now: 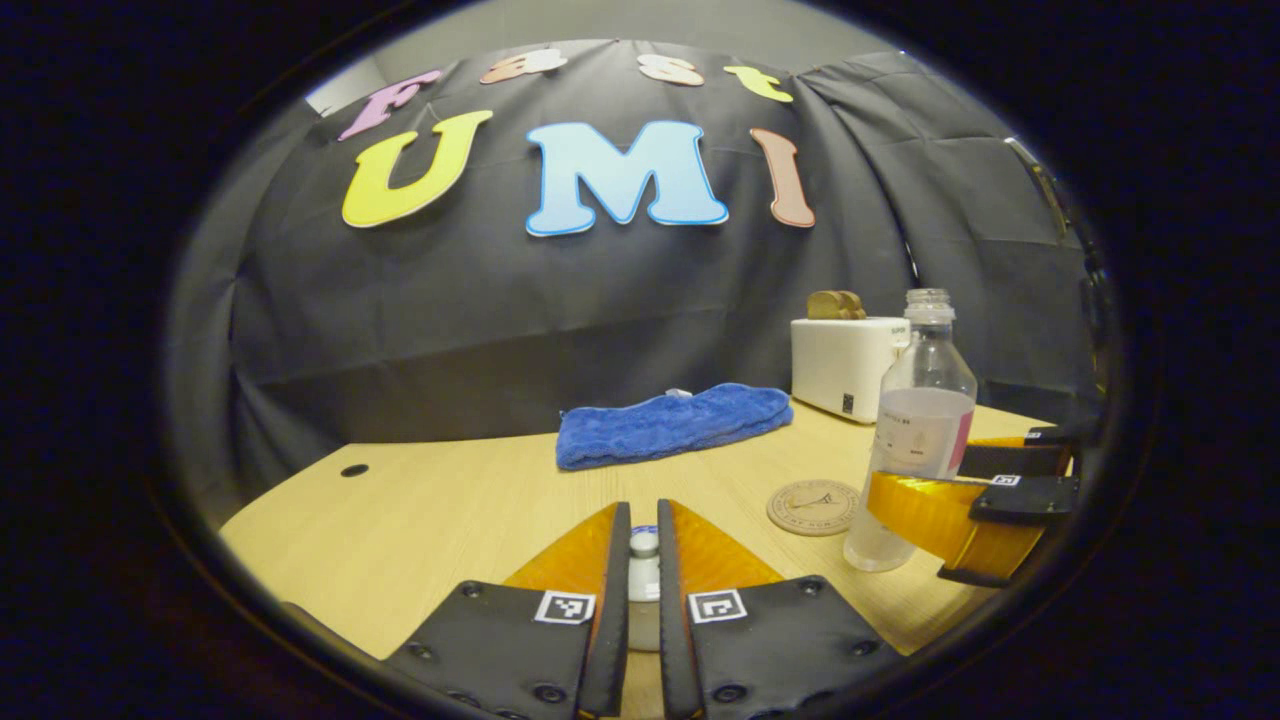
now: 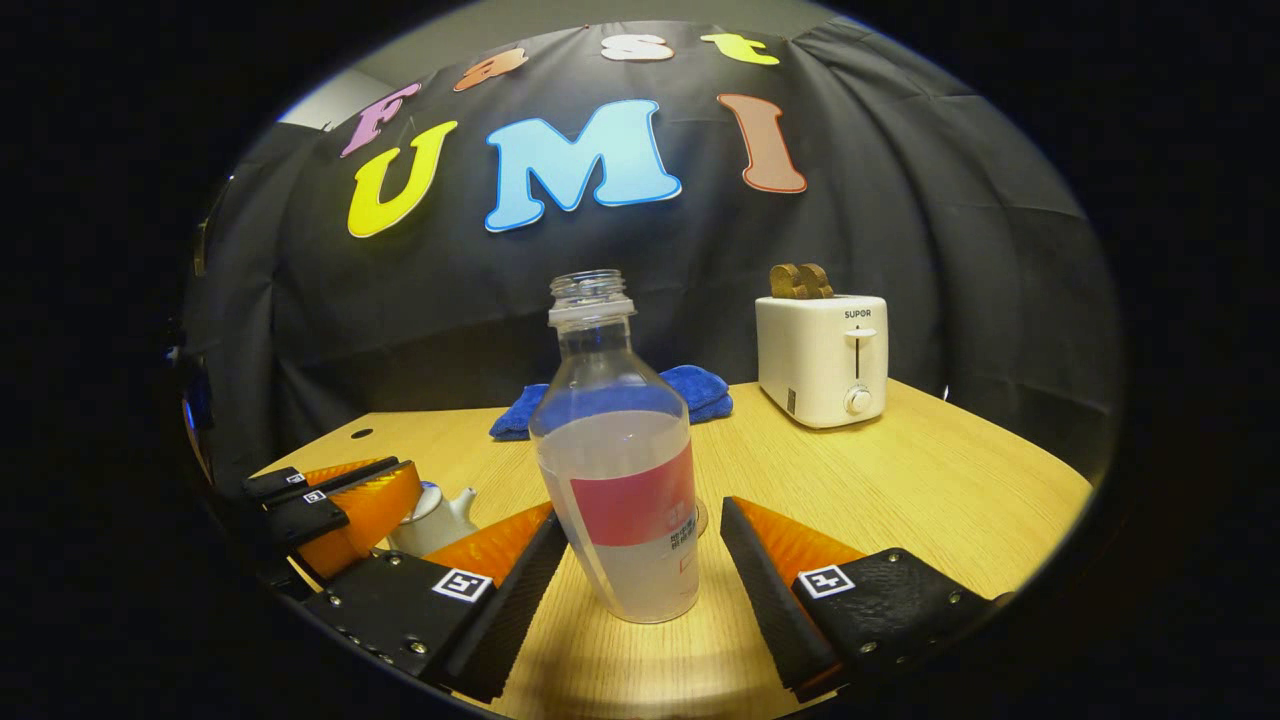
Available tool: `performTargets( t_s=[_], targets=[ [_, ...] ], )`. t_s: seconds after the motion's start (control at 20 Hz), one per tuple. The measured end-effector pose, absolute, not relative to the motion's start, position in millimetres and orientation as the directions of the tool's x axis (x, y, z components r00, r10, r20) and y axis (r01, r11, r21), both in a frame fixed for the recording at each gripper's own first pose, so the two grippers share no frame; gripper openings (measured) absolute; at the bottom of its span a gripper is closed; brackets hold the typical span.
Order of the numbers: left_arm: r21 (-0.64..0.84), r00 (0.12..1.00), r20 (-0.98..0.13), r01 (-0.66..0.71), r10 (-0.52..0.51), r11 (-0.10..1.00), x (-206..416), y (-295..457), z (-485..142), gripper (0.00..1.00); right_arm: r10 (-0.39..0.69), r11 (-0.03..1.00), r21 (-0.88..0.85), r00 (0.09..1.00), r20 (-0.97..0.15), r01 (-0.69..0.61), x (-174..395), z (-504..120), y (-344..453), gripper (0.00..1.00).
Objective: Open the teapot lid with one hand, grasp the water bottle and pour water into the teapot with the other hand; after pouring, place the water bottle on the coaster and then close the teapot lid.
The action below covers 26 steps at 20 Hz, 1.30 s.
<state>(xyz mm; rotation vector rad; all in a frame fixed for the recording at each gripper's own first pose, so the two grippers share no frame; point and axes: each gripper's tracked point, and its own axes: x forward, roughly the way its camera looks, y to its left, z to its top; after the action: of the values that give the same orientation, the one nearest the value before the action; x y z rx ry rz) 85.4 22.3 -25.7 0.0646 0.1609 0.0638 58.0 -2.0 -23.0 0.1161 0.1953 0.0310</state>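
Pale wooden counter (image 2: 900,480) carries a clear, uncapped plastic water bottle (image 2: 620,470) standing between the wide right tongs (image 2: 640,550); left tongs (image 1: 643,560) narrowly pinch the white teapot lid's knob (image 1: 644,545).

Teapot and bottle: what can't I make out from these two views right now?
- Teapot: in the right gripper view the left gripper covers the lid; in the left gripper view its own closed jaws leave a sliver.
- Whether the lid is lifted: not visible.
- Coaster: print too small; in the right gripper view the water bottle hides most of it.
- Right gripper: bottle contact unclear.
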Motion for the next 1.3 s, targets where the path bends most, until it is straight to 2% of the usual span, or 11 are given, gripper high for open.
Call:
performTargets(
  t_s=[0.1, 0.15, 0.35, 0.55, 0.85, 1.1, 1.3],
  targets=[
    [0.064, 0.987, -0.15, -0.055, 0.065, 0.996, 84, 23, -24, 0.21, 0.042, 0.993, 0.116, 0.981, -0.191, -0.019, 58, -23, -2, 0.95],
    [0.046, 0.988, -0.138, -0.055, 0.061, 0.997, 86, 23, -21, 0.13, 0.042, 0.993, 0.116, 0.981, -0.191, -0.02, 58, -23, -2, 0.95],
    [-0.012, 0.993, -0.103, -0.053, 0.051, 0.999, 81, 26, -19, 0.14, 0.043, 0.993, 0.12, 0.98, -0.192, -0.02, 58, -24, -2, 0.95],
    [-0.002, 0.997, -0.004, -0.074, 0.074, 0.997, 74, 29, -3, 0.14, 0.036, 0.996, 0.092, 0.982, -0.184, -0.019, 57, -22, 0, 0.96],
    [-0.005, 0.996, -0.008, -0.084, 0.083, 0.996, 69, 33, -5, 0.13, 0.026, 0.999, -0.019, 0.994, -0.108, -0.028, 52, -12, 9, 0.96],
    [-0.007, 0.995, 0.001, -0.103, 0.103, 0.995, 58, 46, -2, 0.14, -0.009, 0.999, 0.03, 0.997, -0.082, 0.012, 51, -9, 1, 0.95],
    [-0.03, 0.992, 0.056, -0.109, 0.111, 0.994, 52, 51, 10, 0.14, -0.008, 1.0, -0.014, 0.999, -0.031, 0.008, 47, 0, 7, 0.95]
  ],
)
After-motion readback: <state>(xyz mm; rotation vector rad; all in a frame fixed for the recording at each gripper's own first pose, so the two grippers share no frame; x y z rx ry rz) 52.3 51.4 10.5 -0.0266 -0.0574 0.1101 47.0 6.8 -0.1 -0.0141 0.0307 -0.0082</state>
